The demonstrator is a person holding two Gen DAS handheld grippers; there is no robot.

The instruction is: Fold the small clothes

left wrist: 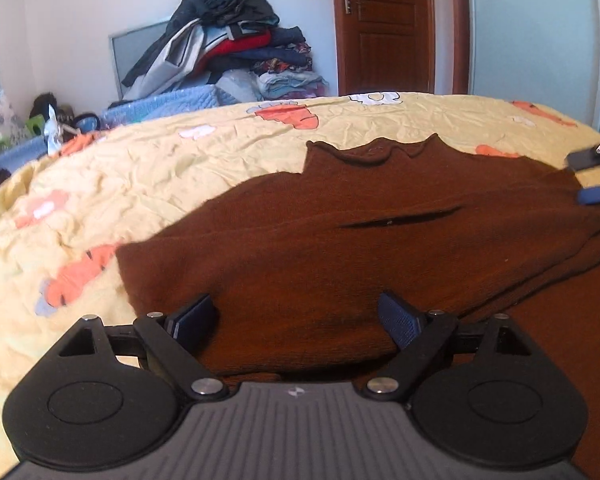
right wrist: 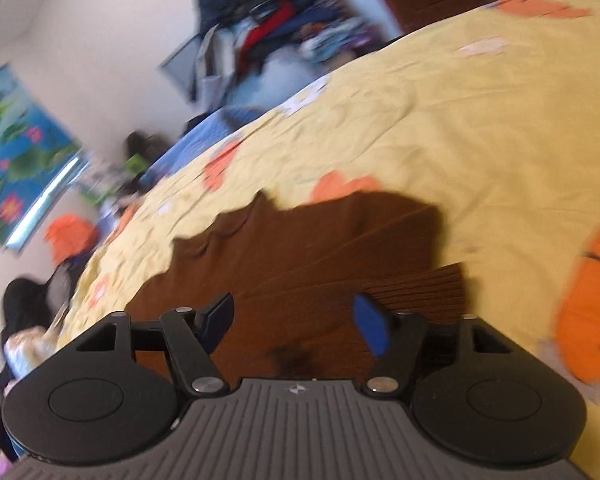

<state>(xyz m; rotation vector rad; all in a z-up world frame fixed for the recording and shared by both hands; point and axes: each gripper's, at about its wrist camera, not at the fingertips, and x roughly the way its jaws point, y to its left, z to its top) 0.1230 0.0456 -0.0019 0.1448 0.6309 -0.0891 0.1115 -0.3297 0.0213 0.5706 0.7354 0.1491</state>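
Your left gripper [left wrist: 296, 320] hangs low over the near hem of the brown sweater [left wrist: 380, 240], fingers spread wide, nothing between them. The sweater lies flat on the yellow bedsheet [left wrist: 180, 176], collar pointing away from you. Your right gripper [right wrist: 294, 322] is rolled sideways over the sweater's ribbed edge, jaws released too; its view is blurred. Farther back, a heap of clothes [left wrist: 228, 36] against the white wall and a wooden door [left wrist: 384, 24].
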